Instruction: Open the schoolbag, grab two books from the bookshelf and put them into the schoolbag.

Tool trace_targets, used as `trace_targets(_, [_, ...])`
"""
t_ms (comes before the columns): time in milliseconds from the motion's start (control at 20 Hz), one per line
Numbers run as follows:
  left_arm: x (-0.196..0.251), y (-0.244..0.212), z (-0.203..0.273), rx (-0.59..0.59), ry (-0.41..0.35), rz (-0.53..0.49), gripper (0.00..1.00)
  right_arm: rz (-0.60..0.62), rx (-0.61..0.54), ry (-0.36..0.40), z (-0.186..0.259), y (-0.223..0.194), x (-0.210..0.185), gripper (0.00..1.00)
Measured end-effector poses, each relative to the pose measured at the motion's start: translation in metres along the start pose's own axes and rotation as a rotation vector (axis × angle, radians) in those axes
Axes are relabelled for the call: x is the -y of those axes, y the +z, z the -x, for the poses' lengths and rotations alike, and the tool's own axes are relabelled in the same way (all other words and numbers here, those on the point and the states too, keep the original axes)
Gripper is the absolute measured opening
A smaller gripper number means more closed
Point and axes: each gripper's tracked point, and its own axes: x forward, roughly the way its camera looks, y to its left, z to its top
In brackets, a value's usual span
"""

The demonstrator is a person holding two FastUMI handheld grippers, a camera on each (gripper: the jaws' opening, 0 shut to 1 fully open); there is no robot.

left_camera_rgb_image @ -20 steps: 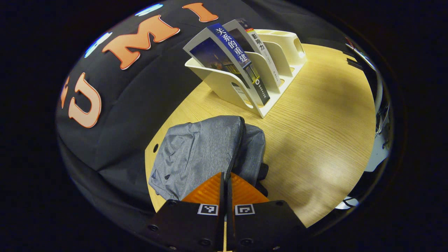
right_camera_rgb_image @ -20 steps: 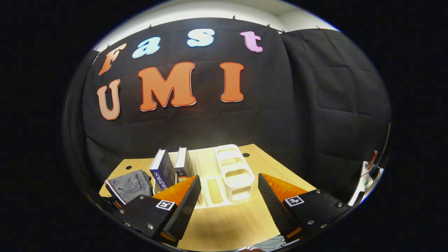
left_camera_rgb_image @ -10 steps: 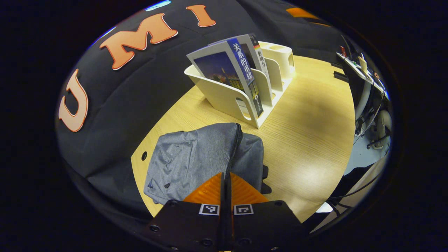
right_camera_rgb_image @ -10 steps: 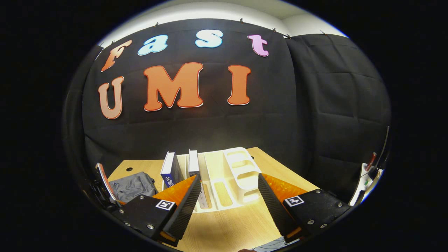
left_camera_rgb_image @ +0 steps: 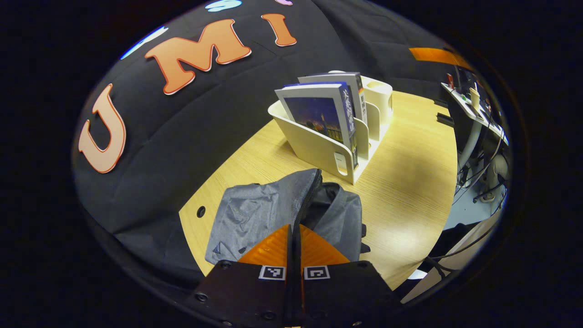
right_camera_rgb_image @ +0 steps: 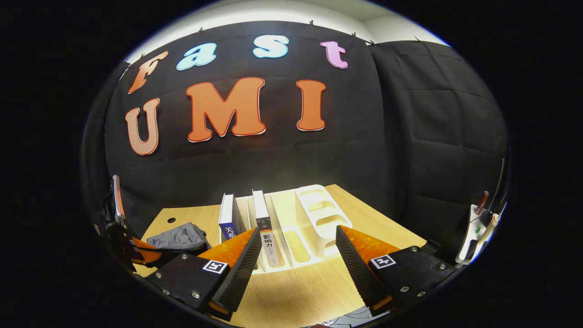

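Fingers of the left gripper [left_camera_rgb_image: 294,237] are pressed tight together over the zipper line [left_camera_rgb_image: 306,200] of the gray schoolbag [left_camera_rgb_image: 255,214] — whether they pinch the zipper pull I cannot tell. The zipper line is parted at its far end, near the bookshelf, and the dark inside of the schoolbag shows there. The schoolbag lies on the wooden surface [left_camera_rgb_image: 410,191], near the white bookshelf [left_camera_rgb_image: 319,146]. Two books stand in the bookshelf: the blue book [left_camera_rgb_image: 321,114] sits in the slot nearest the schoolbag, and the white book [left_camera_rgb_image: 353,89] in the slot just behind it.

Fingers of the right gripper [right_camera_rgb_image: 295,255] are spread wide apart and hold nothing — they are in front of the bookshelf [right_camera_rgb_image: 314,218], pointing at it.
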Motion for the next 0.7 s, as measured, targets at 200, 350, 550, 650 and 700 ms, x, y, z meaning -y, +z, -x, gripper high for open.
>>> trace_targets(200, [-0.038,0.022,0.015,0.047,0.039,0.015,0.0,0.005,-0.002,-0.007,0.006,0.0,-0.002,0.98])
trace_targets(350, [-0.065,0.03,0.021,0.069,0.056,0.061,0.01,-0.004,-0.001,-0.028,0.009,0.003,0.0,0.98])
trace_targets(550, [-0.096,0.041,0.028,0.106,0.073,0.14,0.01,-0.015,0.003,-0.042,0.01,0.008,-0.003,0.98])
trace_targets(650, [-0.112,0.049,0.032,0.124,0.083,0.159,0.0,-0.006,-0.002,-0.04,0.009,0.011,-0.006,0.98])
trace_targets(700, [-0.119,0.052,0.033,0.14,0.095,0.158,0.01,0.0,-0.004,-0.039,0.009,0.013,-0.007,0.98])
